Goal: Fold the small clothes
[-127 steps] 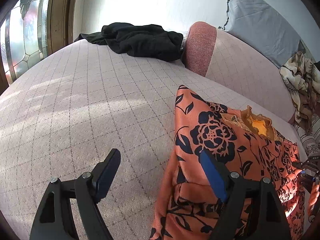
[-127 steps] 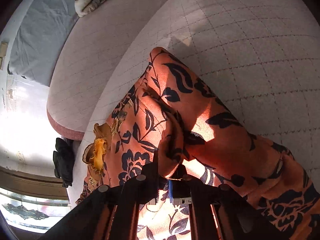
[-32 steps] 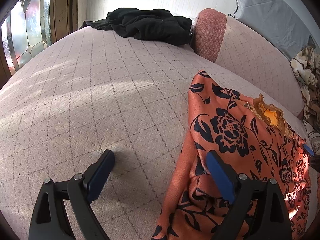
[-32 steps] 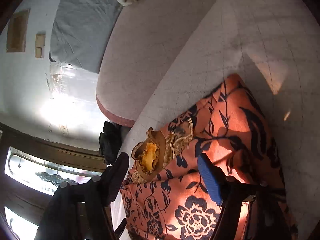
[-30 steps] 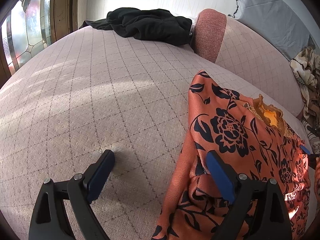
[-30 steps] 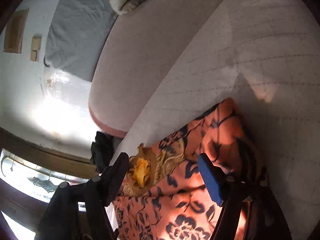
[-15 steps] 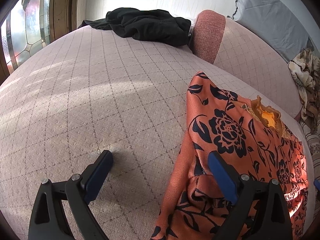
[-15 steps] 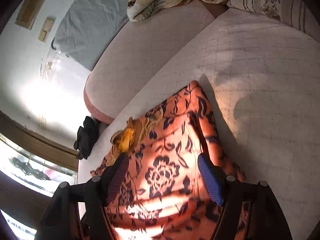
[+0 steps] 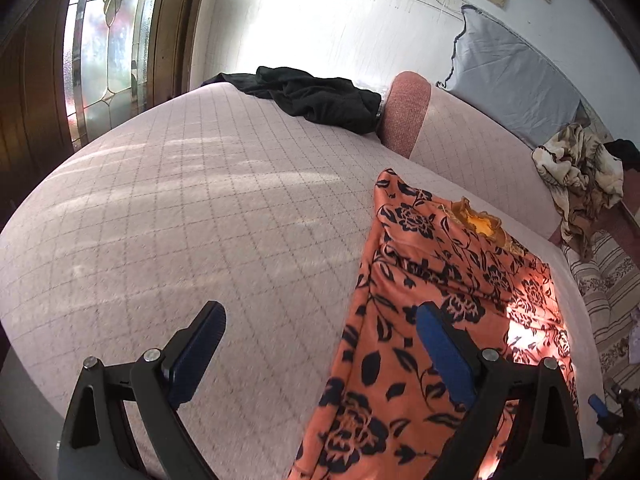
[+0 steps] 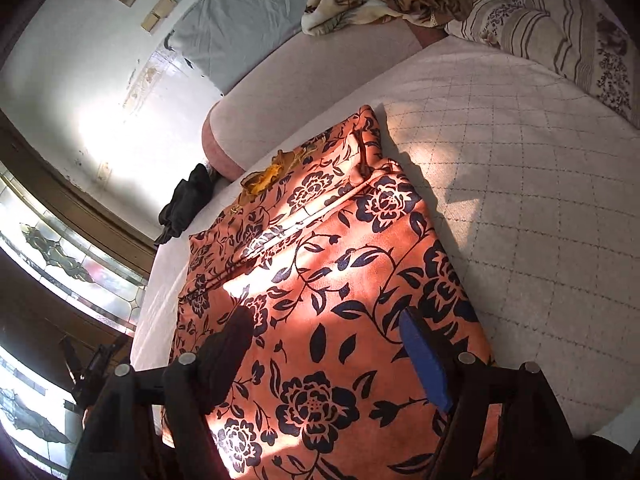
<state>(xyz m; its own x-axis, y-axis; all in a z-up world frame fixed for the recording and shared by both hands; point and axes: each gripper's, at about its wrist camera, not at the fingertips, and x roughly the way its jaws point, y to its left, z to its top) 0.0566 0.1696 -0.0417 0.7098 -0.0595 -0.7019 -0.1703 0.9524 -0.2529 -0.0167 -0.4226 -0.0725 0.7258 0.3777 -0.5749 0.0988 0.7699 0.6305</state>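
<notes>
Orange floral garment (image 10: pixel 344 280) flat on quilted bed (image 9: pixel 200 220), both tongs (image 9: pixel 320 344) (image 10: pixel 328 348) wide, empty, no writing legible

I found no writing, label, brand or number to read anywhere ahead of my claws; the plaques on the wall far beyond them were too small and blurred to make out.

An orange garment (image 10: pixel 320 264) with a black pattern of flowers and leaves lies flat on the pink quilted bed (image 9: pixel 180 220), folded into a long narrow shape. Its far end has a yellow neck part with gold trim (image 9: pixel 480 222). A crease crosses the cloth near that end. Sunlight falls on some parts of it.
</notes>
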